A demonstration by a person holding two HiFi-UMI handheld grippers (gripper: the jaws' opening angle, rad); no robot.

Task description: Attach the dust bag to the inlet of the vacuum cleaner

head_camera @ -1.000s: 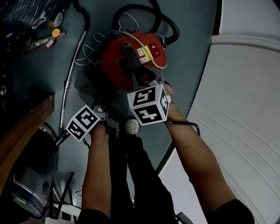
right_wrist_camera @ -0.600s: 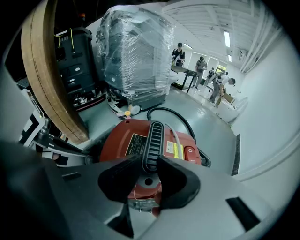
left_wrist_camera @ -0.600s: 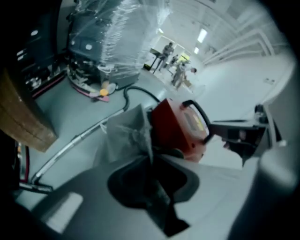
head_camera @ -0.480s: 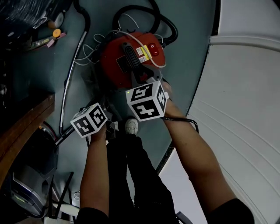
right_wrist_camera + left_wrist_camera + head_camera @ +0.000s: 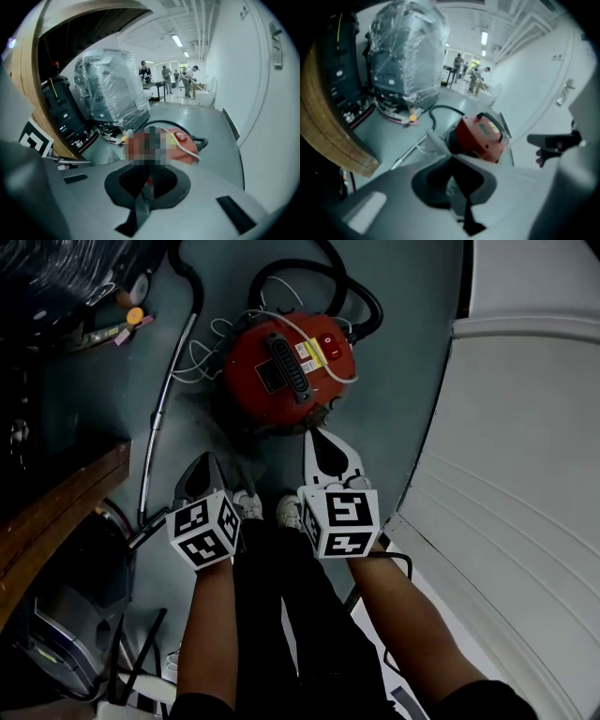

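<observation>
The red vacuum [image 5: 286, 371] sits upright on the grey floor [image 5: 403, 381], handle and switch facing up, with its black hose [image 5: 361, 296] looped behind it and a metal tube [image 5: 161, 418] lying off to its left. Both grippers hang apart from it, near the person's shoes [image 5: 286, 512]. The left gripper [image 5: 206, 461] and the right gripper [image 5: 315, 439] have just been closing; each now has its jaws pressed together with nothing between them.

Grey-green floor [image 5: 412, 352]: red vacuum cleaner [image 5: 286, 371] upper centre, black hose [image 5: 373, 304] looped behind it, metal tube [image 5: 160, 411] lying at left
</observation>
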